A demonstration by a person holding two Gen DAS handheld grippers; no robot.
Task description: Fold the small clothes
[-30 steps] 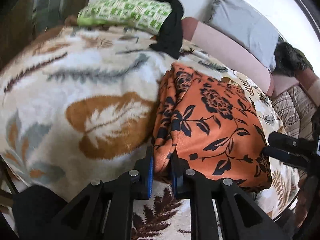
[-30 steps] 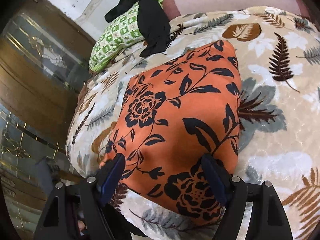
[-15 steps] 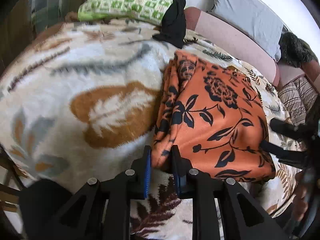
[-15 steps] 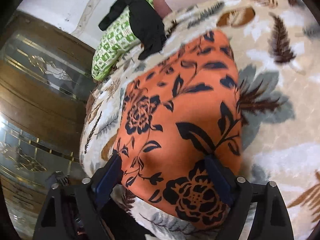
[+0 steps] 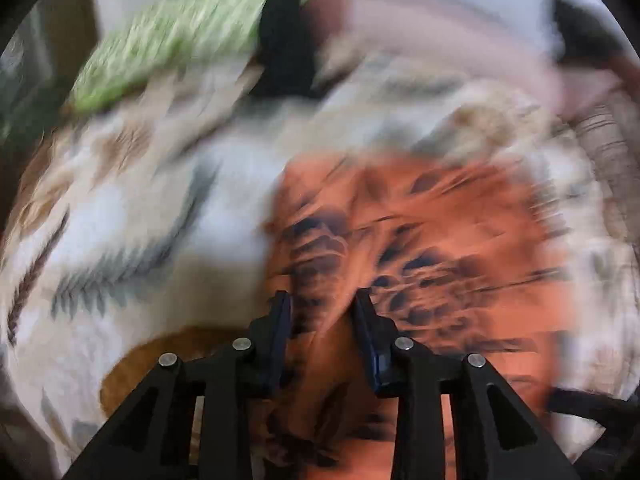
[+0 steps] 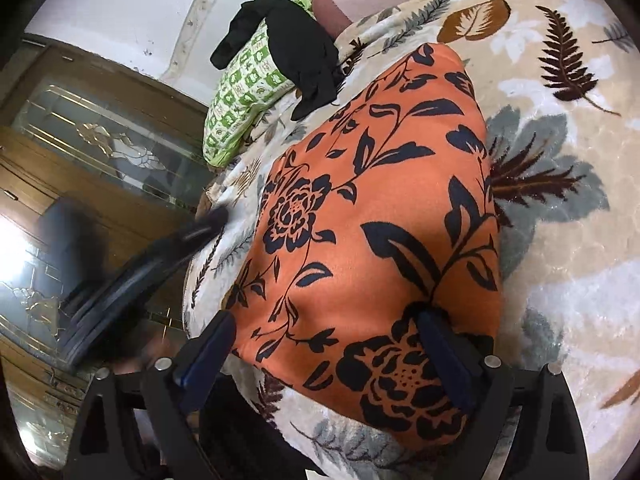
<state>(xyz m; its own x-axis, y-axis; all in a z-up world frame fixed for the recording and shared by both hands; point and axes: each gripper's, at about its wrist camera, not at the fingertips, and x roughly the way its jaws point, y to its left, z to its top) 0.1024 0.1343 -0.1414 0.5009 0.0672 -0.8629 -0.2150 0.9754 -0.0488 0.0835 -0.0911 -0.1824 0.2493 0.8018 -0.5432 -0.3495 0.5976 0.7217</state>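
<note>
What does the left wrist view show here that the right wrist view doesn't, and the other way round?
Only the left wrist view, badly blurred, shows the striped cloth at the far right. Only the right wrist view shows the wooden glass-panelled cabinet and the left gripper as a blur beside the orange floral garment. Both share that garment, the leaf-print blanket, green checked pillow and black cloth.

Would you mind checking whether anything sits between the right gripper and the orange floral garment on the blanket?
Nothing visible does. The right gripper is open with its fingers straddling the near edge of the orange floral garment, which lies flat on the leaf-print blanket. The black garment and green pillow lie beyond its far end.
</note>
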